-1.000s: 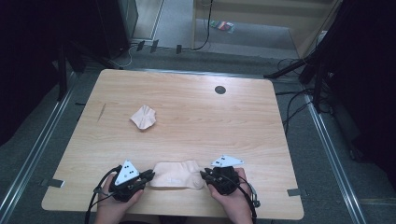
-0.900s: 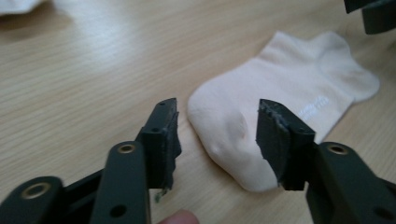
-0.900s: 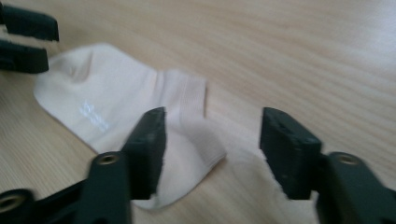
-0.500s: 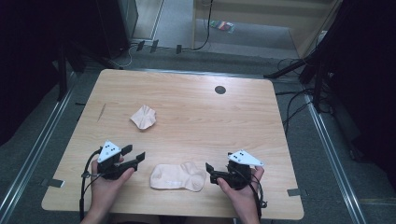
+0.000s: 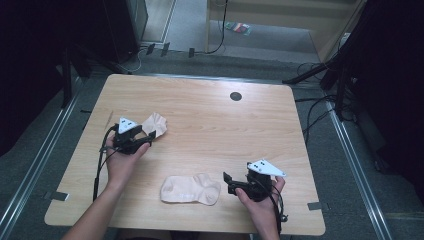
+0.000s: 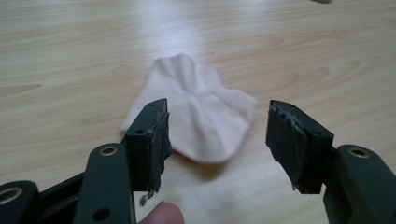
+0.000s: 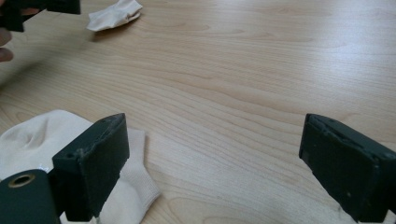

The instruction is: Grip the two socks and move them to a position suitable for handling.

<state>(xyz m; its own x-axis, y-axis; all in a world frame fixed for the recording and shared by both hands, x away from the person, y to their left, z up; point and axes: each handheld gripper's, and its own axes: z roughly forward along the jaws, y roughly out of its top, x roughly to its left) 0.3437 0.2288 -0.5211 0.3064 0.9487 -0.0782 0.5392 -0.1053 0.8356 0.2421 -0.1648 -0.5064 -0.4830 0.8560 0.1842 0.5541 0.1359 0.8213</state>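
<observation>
Two pale socks lie on the wooden table (image 5: 215, 125). One is spread flat (image 5: 191, 189) near the front edge; the other is crumpled (image 5: 156, 124) at mid left. My left gripper (image 5: 148, 139) stands just short of the crumpled sock (image 6: 198, 112). Its jaws have just been opening and stand open (image 6: 217, 126) with nothing between them. My right gripper (image 5: 228, 183) sits just right of the flat sock (image 7: 37, 135). Its jaws have also just been opening and stand wide open (image 7: 215, 149) over bare wood.
A dark round grommet (image 5: 235, 96) is set in the table's far side. Cables (image 5: 315, 115) and dark stands sit on the floor around the table. In the right gripper view the crumpled sock (image 7: 114, 14) and the left gripper (image 7: 42, 7) show far off.
Both grippers were shut at the flat sock's ends and have let go. The left hand moved away and leftward to the crumpled sock. The right hand shifted slightly right.
</observation>
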